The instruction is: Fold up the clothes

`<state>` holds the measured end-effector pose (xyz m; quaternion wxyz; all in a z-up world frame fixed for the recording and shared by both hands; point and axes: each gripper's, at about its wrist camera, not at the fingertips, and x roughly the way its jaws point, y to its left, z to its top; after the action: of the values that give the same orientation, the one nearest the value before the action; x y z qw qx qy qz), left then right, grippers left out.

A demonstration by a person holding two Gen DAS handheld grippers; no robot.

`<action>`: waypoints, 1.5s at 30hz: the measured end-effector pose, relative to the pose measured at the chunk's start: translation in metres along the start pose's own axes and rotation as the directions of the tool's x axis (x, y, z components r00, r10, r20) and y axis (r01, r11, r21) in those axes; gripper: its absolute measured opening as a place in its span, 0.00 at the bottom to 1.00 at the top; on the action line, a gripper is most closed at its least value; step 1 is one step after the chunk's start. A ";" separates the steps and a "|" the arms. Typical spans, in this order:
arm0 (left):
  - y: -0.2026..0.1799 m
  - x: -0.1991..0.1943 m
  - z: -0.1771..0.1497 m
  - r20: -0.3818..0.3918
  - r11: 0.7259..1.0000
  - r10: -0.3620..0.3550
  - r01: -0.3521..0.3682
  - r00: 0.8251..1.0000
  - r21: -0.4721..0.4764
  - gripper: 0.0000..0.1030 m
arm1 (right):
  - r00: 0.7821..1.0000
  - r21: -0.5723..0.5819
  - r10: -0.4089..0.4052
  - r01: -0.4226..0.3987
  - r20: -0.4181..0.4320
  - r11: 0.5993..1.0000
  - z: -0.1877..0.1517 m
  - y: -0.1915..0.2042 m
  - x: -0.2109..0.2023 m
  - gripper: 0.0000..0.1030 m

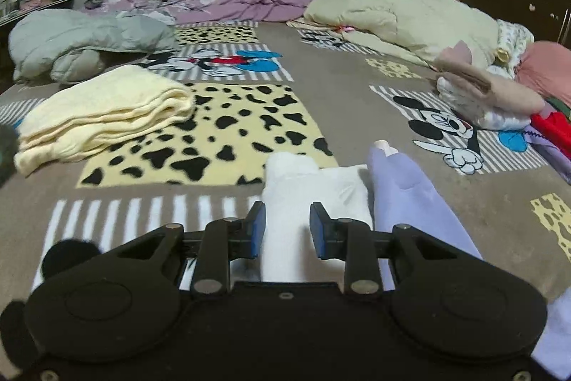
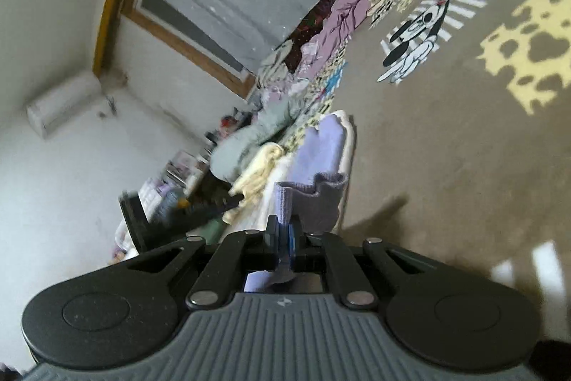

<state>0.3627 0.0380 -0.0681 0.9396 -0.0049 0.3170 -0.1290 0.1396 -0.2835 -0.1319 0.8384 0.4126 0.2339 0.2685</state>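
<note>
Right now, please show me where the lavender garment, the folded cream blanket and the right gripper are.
lavender garment (image 1: 403, 188): left wrist view, middle of the sleeve.
folded cream blanket (image 1: 103, 116): left wrist view, top layer.
right gripper (image 2: 283, 234): right wrist view, between fingertips, clamping the ribbed cuff.

A lilac garment (image 1: 410, 188) lies beside a white one (image 1: 307, 191); the folded towel (image 1: 103, 116) is cream; the taupe bedspread (image 1: 339, 66) carries yellow black-spotted patches and cartoon mice.
</note>
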 end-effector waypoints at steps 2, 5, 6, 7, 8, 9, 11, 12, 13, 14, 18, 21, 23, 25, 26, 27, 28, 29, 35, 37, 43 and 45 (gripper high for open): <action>-0.006 0.015 0.005 -0.023 1.000 -0.008 0.008 1.000 0.007 0.26 | 0.999 0.003 -0.045 0.045 -0.014 0.999 -0.003 -0.002 -0.001 0.07; -0.016 0.037 0.014 -0.059 1.000 -0.019 0.020 0.998 0.018 0.26 | 0.996 0.056 -0.084 0.086 -0.030 0.995 -0.005 -0.014 0.001 0.07; -0.019 0.045 0.016 -0.070 0.999 -0.022 0.024 0.997 0.022 0.26 | 0.995 0.080 -0.085 0.088 -0.045 0.993 -0.005 -0.019 0.003 0.07; -0.022 0.054 0.018 -0.088 0.999 -0.016 0.019 0.996 0.028 0.26 | 0.995 0.103 -0.085 0.091 -0.059 0.991 -0.005 -0.024 0.005 0.08; -0.025 0.067 0.016 -0.117 0.999 0.013 -0.009 0.993 0.039 0.26 | 0.994 0.119 -0.084 0.092 -0.069 0.989 -0.007 -0.026 0.007 0.11; -0.025 0.077 0.014 -0.126 0.999 0.026 -0.022 0.992 0.033 0.26 | 0.994 0.128 -0.082 0.091 -0.076 0.988 -0.009 -0.028 0.008 0.11; -0.022 0.086 0.016 -0.111 1.000 0.020 -0.020 0.994 0.005 0.27 | 0.993 0.146 -0.079 0.091 -0.089 0.985 -0.013 -0.031 0.012 0.12; -0.019 0.084 0.019 -0.112 0.999 0.012 -0.015 0.994 -0.028 0.27 | 0.992 0.143 -0.079 0.093 -0.095 0.985 -0.014 -0.031 0.014 0.12; -0.015 0.082 0.022 -0.108 0.998 0.002 -0.008 0.994 -0.060 0.27 | 0.991 0.132 -0.082 0.095 -0.102 0.987 -0.015 -0.030 0.016 0.12; -0.011 0.076 0.024 -0.089 0.996 -0.011 0.003 0.996 -0.085 0.27 | 0.991 0.125 -0.083 0.096 -0.107 0.987 -0.016 -0.029 0.018 0.12; 0.005 0.036 0.015 -0.045 0.992 -0.015 0.009 0.999 -0.125 0.27 | 0.990 0.128 -0.083 0.098 -0.115 0.987 -0.018 -0.028 0.018 0.12; 0.021 -0.008 -0.007 -0.009 0.986 -0.009 0.008 1.000 -0.169 0.27 | 0.990 0.128 -0.095 0.107 -0.102 0.986 -0.016 -0.027 0.015 0.25; 0.032 -0.040 -0.027 0.018 0.977 -0.003 0.007 1.000 -0.215 0.27 | 0.990 0.122 -0.105 0.116 -0.095 0.986 -0.015 -0.026 0.014 0.38; 0.042 -0.072 -0.049 0.043 0.965 0.007 0.004 0.999 -0.263 0.27 | 0.990 0.115 -0.109 0.120 -0.093 0.986 -0.014 -0.026 0.015 0.39; 0.045 -0.088 -0.061 0.054 0.958 0.012 0.004 0.998 -0.288 0.27 | 0.989 0.106 -0.117 0.126 -0.091 0.986 -0.015 -0.025 0.016 0.39; 0.048 -0.103 -0.073 0.064 0.951 0.013 0.007 0.998 -0.310 0.27 | 0.988 0.097 -0.124 0.133 -0.090 0.986 -0.015 -0.024 0.017 0.39; 0.048 -0.116 -0.084 0.073 0.947 0.003 0.021 0.997 -0.321 0.27 | 0.988 0.086 -0.132 0.139 -0.084 0.987 -0.016 -0.023 0.019 0.39; 0.045 -0.127 -0.096 0.083 0.945 -0.012 0.039 0.997 -0.323 0.27 | 0.987 0.072 -0.139 0.144 -0.076 0.987 -0.017 -0.021 0.020 0.38; 0.021 -0.159 -0.136 0.076 0.964 -0.081 0.098 0.994 -0.249 0.27 | 0.987 0.031 -0.162 0.162 0.002 0.986 -0.019 -0.011 0.021 0.08; 0.014 -0.165 -0.144 0.072 0.971 -0.109 0.122 0.991 -0.206 0.27 | 0.986 0.029 -0.163 0.162 0.042 0.986 -0.018 -0.007 0.016 0.07; -0.032 -0.168 -0.167 -0.030 0.988 -0.122 0.124 0.992 0.092 0.27 | 0.979 -0.019 -0.171 0.174 0.114 0.985 -0.007 0.000 0.016 0.07; -0.047 -0.168 -0.176 -0.064 0.973 -0.060 0.073 0.996 0.219 0.27 | 0.976 -0.040 -0.173 0.180 0.133 0.983 -0.002 0.001 0.017 0.07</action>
<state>0.1179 0.0469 -0.1051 0.9201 0.0929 0.3267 -0.1951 0.1511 -0.2706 -0.1348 0.8827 0.3850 0.2078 0.1715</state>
